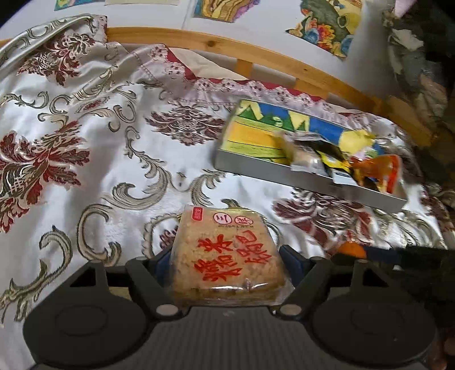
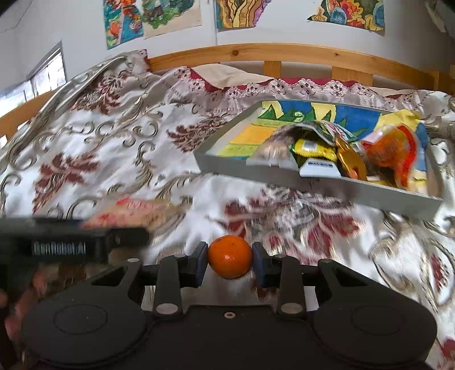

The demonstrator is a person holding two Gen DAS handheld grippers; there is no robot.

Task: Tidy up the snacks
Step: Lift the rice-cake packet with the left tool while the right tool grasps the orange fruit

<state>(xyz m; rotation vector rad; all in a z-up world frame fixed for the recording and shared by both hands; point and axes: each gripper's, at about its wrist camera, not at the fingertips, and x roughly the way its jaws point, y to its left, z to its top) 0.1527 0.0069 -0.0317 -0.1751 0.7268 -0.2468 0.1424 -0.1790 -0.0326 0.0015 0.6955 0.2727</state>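
My left gripper (image 1: 226,263) is shut on a clear-wrapped rice cake with red characters (image 1: 224,256), held above the patterned bedspread. My right gripper (image 2: 229,260) is shut on a small orange (image 2: 230,256); the orange also shows at the right in the left wrist view (image 1: 351,249). A grey tray (image 1: 256,166) with a colourful lining lies ahead and to the right, and it also shows in the right wrist view (image 2: 227,168). Several snack packets (image 2: 335,150) are piled at its right end. The left gripper body (image 2: 71,244) appears blurred at the left of the right wrist view.
A white bedspread with red and gold flowers (image 1: 99,142) covers the bed. A wooden bed rail (image 2: 284,54) runs along the back under a wall with colourful drawings (image 2: 236,12). A bundle of cloth (image 1: 412,57) sits at the far right.
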